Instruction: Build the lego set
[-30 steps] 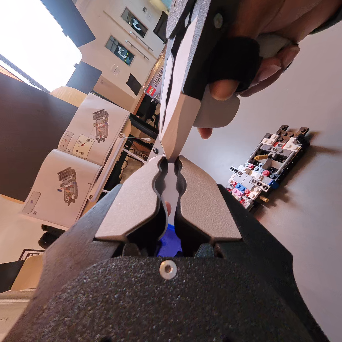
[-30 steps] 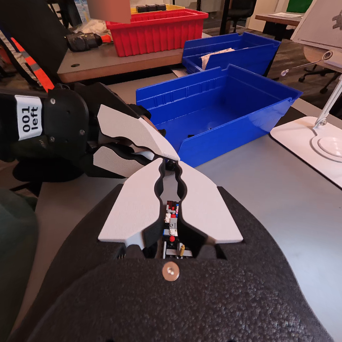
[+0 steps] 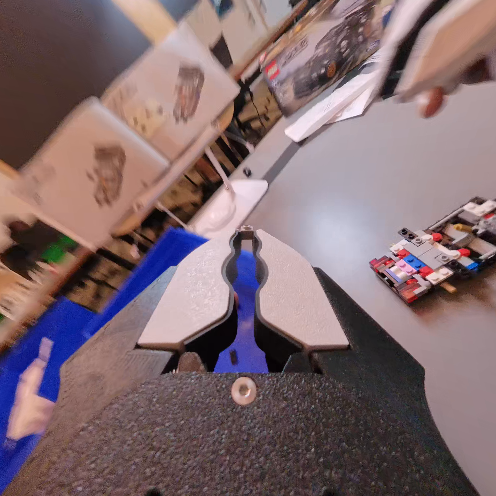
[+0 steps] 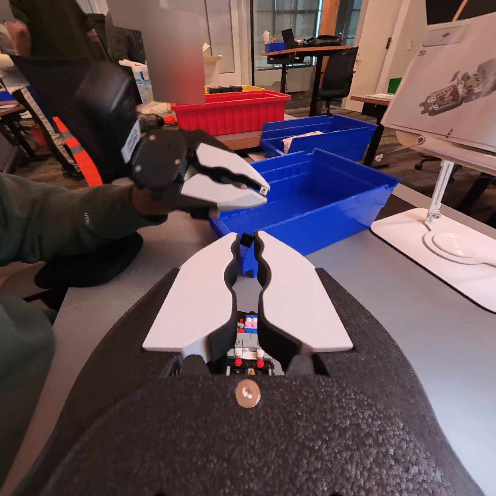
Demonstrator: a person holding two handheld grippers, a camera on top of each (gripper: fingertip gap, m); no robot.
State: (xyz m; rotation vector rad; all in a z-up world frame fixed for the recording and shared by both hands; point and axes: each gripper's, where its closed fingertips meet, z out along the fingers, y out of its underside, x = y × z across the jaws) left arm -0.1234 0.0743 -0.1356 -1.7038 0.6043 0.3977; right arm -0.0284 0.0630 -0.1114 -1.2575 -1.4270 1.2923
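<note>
left gripper [image 3: 247, 234] fingers clamped on a grey brick [image 3: 247, 231], right gripper [image 4: 247, 239] on a black brick [image 4: 247, 239], both aloft

Bright indoor light, wide-angle bending at the edges — left wrist view motion-blurred, right wrist view mostly sharp.

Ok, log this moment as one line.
left gripper: shut on grey brick | right gripper: shut on black brick | model: on table
</note>
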